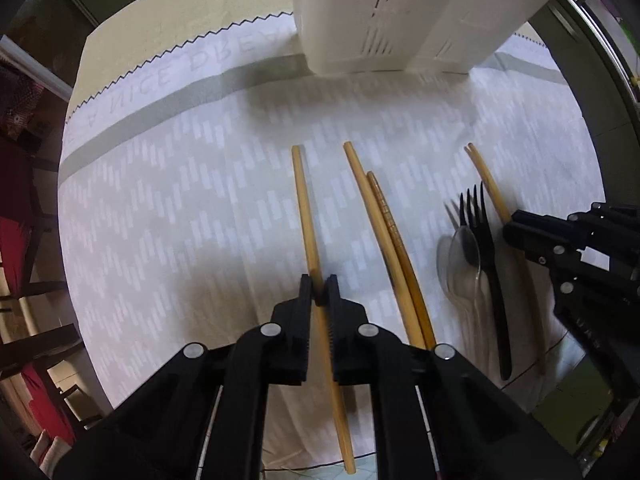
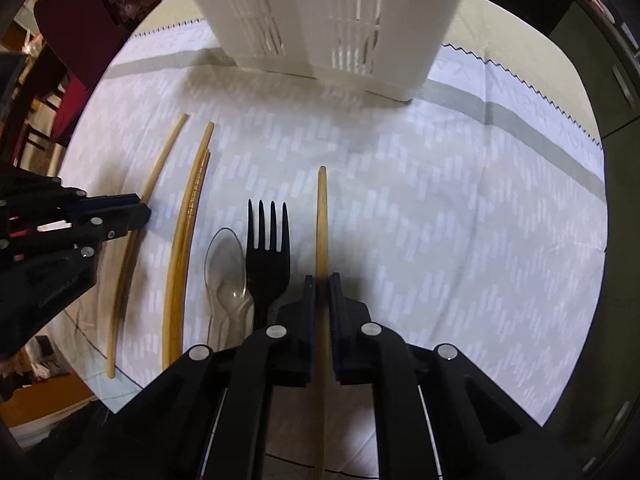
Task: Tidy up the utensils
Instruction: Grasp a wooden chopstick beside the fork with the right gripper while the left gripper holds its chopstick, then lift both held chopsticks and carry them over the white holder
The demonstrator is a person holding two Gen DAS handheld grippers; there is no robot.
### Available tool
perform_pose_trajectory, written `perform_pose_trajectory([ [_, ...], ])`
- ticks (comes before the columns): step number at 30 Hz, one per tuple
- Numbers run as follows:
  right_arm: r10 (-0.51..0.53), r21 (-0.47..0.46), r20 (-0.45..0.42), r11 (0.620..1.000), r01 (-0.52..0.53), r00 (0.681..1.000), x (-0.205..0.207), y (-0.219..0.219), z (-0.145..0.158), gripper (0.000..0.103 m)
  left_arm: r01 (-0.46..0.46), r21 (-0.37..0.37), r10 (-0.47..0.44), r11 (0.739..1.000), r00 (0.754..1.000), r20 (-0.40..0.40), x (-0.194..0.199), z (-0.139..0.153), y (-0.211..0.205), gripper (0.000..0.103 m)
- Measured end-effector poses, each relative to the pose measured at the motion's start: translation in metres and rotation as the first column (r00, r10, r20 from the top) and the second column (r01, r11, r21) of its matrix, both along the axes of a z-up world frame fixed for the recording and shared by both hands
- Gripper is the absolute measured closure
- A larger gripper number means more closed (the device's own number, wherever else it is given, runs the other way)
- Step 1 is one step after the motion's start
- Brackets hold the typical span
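Patterned cloth [image 1: 180, 220] on tabletop. Left tool [image 1: 319, 290] & right tool [image 2: 322, 290] each pinch 1 chopstick; next: lift, drop into white caddy [image 2: 320, 12].

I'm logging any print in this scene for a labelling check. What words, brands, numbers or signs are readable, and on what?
"A NICE", then a partly hidden word that starts "PRE": pale woven letters, upside down, along the border of the tablecloth.
Small embossed wording on the left gripper body, seen from the right wrist: too small to read.
White utensil caddy, chopsticks, black fork, clear spoon: no text visible.
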State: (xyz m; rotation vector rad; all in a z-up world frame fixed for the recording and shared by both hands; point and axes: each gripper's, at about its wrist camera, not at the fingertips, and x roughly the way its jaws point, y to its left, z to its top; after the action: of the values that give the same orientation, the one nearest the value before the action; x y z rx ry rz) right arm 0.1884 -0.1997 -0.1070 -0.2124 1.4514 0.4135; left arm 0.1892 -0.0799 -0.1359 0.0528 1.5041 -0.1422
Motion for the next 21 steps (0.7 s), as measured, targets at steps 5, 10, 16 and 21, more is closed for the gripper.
perform_pose_trajectory([
  [5,-0.018,0.073,0.055,0.997,0.014,0.998,-0.009,-0.026,0.022,0.096,0.008,-0.008,-0.008,1.0,1.0,0.016,-0.002,0.007,0.008,0.096],
  [10,-0.028,0.139,0.146,0.99,0.007,0.989,-0.027,-0.046,0.064,0.096,0.037,-0.021,-0.035,0.999,0.996,0.082,-0.008,0.038,0.013,0.097],
  [16,-0.06,0.2,0.213,0.98,0.017,0.975,-0.047,-0.07,0.099,0.096,0.062,-0.044,-0.055,0.997,0.988,0.143,-0.019,0.076,0.02,0.097],
  [21,-0.073,0.231,0.247,0.973,0.014,0.966,-0.069,-0.089,0.116,0.096,0.081,-0.056,-0.07,0.995,0.982,0.178,-0.036,0.097,0.022,0.097],
])
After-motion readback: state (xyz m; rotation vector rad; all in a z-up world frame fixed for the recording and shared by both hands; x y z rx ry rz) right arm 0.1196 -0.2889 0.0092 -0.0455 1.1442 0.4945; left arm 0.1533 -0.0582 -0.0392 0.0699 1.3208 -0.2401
